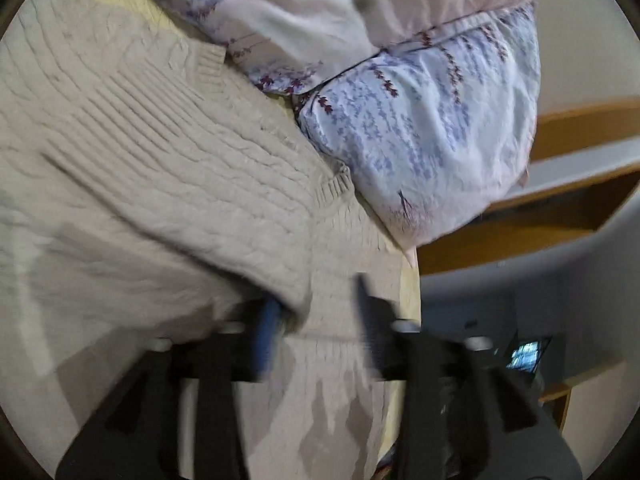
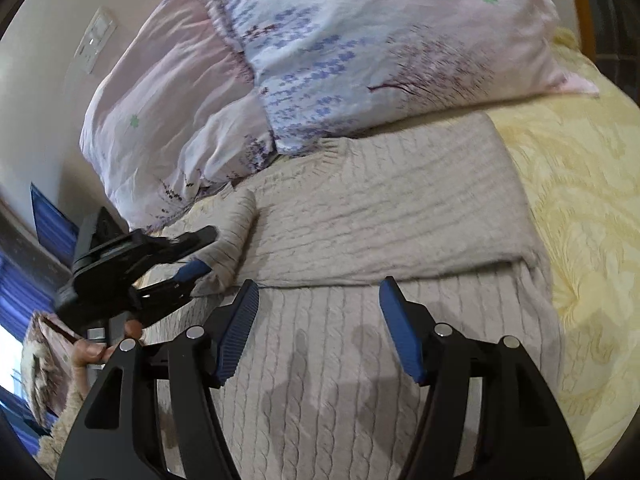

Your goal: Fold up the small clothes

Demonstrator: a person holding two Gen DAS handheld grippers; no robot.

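A beige cable-knit sweater (image 2: 360, 320) lies on the yellow bedspread (image 2: 580, 220), one part folded across its upper half (image 2: 380, 208). My right gripper (image 2: 318, 292) is open and empty just above the sweater's middle. My left gripper (image 2: 200, 250) shows at the left in the right wrist view, its fingers open around the sweater's folded sleeve edge (image 2: 236, 228). In the blurred left wrist view my left gripper (image 1: 316, 304) is open, with a fold of the sweater (image 1: 160, 160) hanging over its left blue fingertip (image 1: 269, 320).
Floral pillows (image 2: 380, 52) lie at the head of the bed, touching the sweater's top edge. A wall with a light switch (image 2: 96, 40) is at the left. Wooden furniture (image 1: 560, 220) and the bed's edge show at the right of the left wrist view.
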